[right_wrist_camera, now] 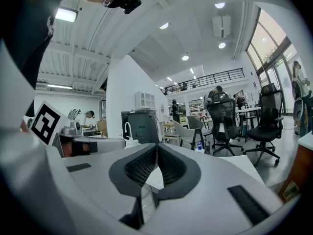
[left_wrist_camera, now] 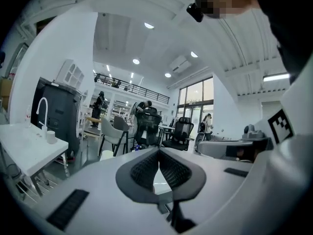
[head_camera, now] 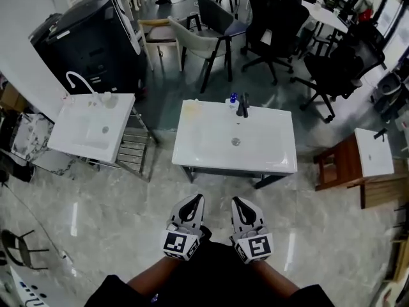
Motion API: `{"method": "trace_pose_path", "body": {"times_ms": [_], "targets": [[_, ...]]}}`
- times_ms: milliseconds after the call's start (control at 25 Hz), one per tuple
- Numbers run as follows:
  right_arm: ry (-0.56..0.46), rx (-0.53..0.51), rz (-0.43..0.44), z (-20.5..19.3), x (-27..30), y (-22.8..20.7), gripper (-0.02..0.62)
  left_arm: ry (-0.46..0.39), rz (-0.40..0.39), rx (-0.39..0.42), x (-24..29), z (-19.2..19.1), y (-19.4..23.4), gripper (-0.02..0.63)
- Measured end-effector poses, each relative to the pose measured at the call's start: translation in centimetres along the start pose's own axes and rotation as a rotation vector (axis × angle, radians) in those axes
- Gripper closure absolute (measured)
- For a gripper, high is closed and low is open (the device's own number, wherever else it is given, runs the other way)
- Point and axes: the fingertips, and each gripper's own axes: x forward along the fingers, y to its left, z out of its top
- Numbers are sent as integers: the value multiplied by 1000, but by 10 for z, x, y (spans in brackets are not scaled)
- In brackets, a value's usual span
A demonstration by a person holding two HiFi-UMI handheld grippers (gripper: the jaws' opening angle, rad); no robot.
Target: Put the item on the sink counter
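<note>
The white sink counter point(head_camera: 268, 147) stands in the middle of the head view, with a black faucet point(head_camera: 243, 107) at its far edge. Beside the faucet stands a small bottle with a blue cap point(head_camera: 232, 100), which the right gripper view also shows as a bottle point(right_wrist_camera: 199, 146) far ahead. My left gripper point(head_camera: 195, 199) and right gripper point(head_camera: 238, 201) hang side by side over the floor, short of the counter's near edge. Both are shut with nothing between the pads. The jaws meet at the tips in the left gripper point(left_wrist_camera: 159, 153) view and the right gripper point(right_wrist_camera: 157, 148) view.
A second white sink point(head_camera: 89, 130) with a white faucet stands to the left, a metal rack point(head_camera: 131, 151) beside it. A large black machine point(head_camera: 89, 40) is behind it. Chairs point(head_camera: 204, 40) and office chairs point(head_camera: 335, 69) stand beyond the counter. A wooden stand point(head_camera: 335, 165) sits right.
</note>
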Motion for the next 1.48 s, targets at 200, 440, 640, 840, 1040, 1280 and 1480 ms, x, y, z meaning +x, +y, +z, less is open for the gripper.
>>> {"method": "trace_pose_path", "body": {"times_ms": [200, 440, 640, 840, 1040, 1280, 1480], "targets": [[-34, 18, -38, 7, -49, -19, 561, 1, 6, 25, -9, 3, -56, 589], [-60, -5, -47, -1, -91, -15, 563, 1, 25, 47, -36, -7, -102, 589], [-75, 17, -48, -12, -122, 3, 563, -34, 17, 20, -57, -7, -132, 589], [-81, 28, -50, -24, -153, 18, 563, -53, 38, 64, -78, -12, -157, 589], [-63, 5, -26, -30, -172, 44, 563, -12, 70, 105, -114, -28, -161, 589], [-44, -26, 0, -35, -178, 64, 565, -3, 107, 86, -134, -38, -156, 589], [-36, -24, 6, -38, -189, 75, 565, 24, 101, 75, -148, -52, -165, 589]]}}
